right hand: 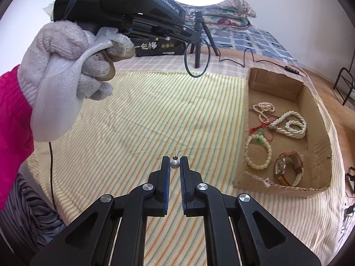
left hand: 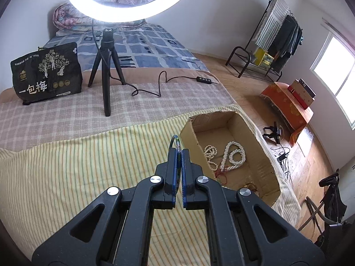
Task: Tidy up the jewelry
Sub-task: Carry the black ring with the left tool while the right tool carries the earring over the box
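Left gripper (left hand: 178, 149) clamped on a thin dark bangle (right hand: 197, 58), held in the air above the striped bedspread (right hand: 155, 110). Right gripper (right hand: 175, 160) pinching a small pearl earring (right hand: 174, 164), left of the cardboard box (right hand: 319, 119) holding pearl necklaces (right hand: 290, 125), a bead bracelet (right hand: 258, 153) and a watch (right hand: 288, 168).

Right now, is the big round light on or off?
On. The ring light glows bright white all the way around in both views.

Left claw (left hand: 179, 153) pinches a thin dark ring (left hand: 173, 143), seemingly a bangle, beside the cardboard box (left hand: 190, 130).
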A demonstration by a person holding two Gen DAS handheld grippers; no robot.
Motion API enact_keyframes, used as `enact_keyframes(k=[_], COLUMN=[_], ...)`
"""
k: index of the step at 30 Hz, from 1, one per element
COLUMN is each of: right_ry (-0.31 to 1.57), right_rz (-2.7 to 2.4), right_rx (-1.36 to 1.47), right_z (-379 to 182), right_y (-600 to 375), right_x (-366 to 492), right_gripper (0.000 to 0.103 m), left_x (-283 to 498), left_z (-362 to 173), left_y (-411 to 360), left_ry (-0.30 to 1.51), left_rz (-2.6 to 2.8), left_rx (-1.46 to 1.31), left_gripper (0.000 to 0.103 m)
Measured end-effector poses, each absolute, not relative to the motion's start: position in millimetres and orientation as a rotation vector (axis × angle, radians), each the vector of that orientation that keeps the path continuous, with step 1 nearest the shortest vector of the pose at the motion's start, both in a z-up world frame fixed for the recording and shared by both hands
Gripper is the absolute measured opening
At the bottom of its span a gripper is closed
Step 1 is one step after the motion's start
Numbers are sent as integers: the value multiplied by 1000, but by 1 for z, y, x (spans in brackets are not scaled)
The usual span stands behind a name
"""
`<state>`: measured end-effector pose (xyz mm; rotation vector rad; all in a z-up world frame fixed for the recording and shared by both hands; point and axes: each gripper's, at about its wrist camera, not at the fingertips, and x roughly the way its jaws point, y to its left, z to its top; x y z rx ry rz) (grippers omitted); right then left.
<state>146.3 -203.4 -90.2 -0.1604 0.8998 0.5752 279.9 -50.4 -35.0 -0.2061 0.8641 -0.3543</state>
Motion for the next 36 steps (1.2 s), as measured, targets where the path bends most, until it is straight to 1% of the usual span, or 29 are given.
enact_keyframes(k=[17, 28, 36], right_ry=[849, 880, 911], right_rz=[454, 406, 403], right_rx=[-72, -41, -37], right_z=[-69, -77, -84], right_y=[-262, -283, -284], right_x=[175, 192, 201], right_gripper=[7, 7, 7], left_x=[298, 320, 335], left_z=[-23, -30, -50], left_y=[-116, -132, -149], left_ry=[826, 831, 863], left_rz=[-450, -474, -464], left_rx=[-201, -228, -185], left_gripper=[1, 1, 1])
